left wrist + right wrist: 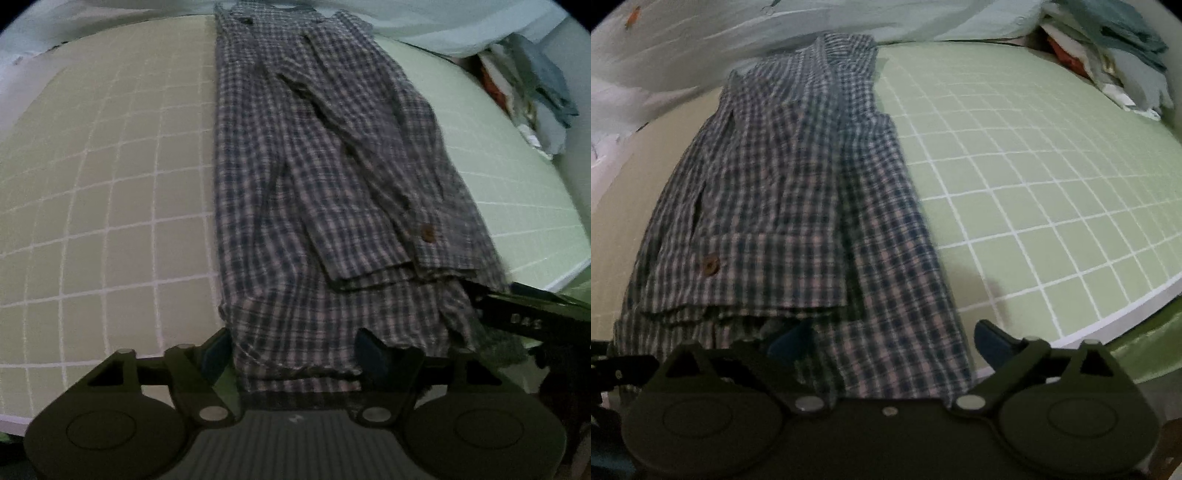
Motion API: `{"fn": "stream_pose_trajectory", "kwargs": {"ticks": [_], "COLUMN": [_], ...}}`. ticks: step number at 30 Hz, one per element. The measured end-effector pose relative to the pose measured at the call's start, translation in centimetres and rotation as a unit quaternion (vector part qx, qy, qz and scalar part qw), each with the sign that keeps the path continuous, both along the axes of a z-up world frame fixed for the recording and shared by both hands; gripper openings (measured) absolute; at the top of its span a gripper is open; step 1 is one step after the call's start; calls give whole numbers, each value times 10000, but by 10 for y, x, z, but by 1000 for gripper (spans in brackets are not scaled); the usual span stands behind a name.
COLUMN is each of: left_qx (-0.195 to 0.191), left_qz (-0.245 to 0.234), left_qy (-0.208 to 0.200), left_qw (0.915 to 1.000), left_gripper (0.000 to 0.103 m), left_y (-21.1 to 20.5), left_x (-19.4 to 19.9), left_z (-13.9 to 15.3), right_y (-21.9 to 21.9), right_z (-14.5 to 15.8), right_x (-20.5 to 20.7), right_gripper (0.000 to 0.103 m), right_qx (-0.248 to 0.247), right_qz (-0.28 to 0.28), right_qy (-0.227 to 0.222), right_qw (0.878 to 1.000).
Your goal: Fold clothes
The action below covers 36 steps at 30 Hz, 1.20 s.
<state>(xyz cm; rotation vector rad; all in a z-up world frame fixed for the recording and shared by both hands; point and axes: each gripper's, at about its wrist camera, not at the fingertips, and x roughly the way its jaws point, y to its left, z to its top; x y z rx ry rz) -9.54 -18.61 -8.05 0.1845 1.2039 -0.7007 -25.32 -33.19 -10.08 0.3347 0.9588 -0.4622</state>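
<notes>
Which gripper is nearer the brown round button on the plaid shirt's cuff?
Right. The right gripper sits just below the brown round button; the left gripper straddles the hem farther leftward.

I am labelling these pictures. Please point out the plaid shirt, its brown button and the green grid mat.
plaid shirt (295,177): left wrist view, middle of folded body.
brown button (710,265): right wrist view, on the cuff.
green grid mat (1034,166): right wrist view, bare squares.
</notes>
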Motion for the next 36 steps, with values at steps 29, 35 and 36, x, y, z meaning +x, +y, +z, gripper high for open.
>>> {"fn": "stream_pose_trajectory", "kwargs": {"ticks": [29,35,36], "left_qx": [-2268,-1343,-1261], "left_qz": [2905,2941,3019], "left_qy": [-473,-389,-183], "left_qw": [9284,9455,9448], "left_gripper": [68,77,77], "left_y": [-56,-33,-30], "left_x": [193,161,156], "left_z": [109,58,45], "right_y": [-174,-171,-169], "right_z": [122,92,80], "right_x": [159,139,137], "right_gripper": [69,85,85], "right_qx": [1648,963,995], "right_qz": [-138,269,308], "right_qy": [-2416,-1860,-1691], "right_qw": [9562,9775,9801]}}
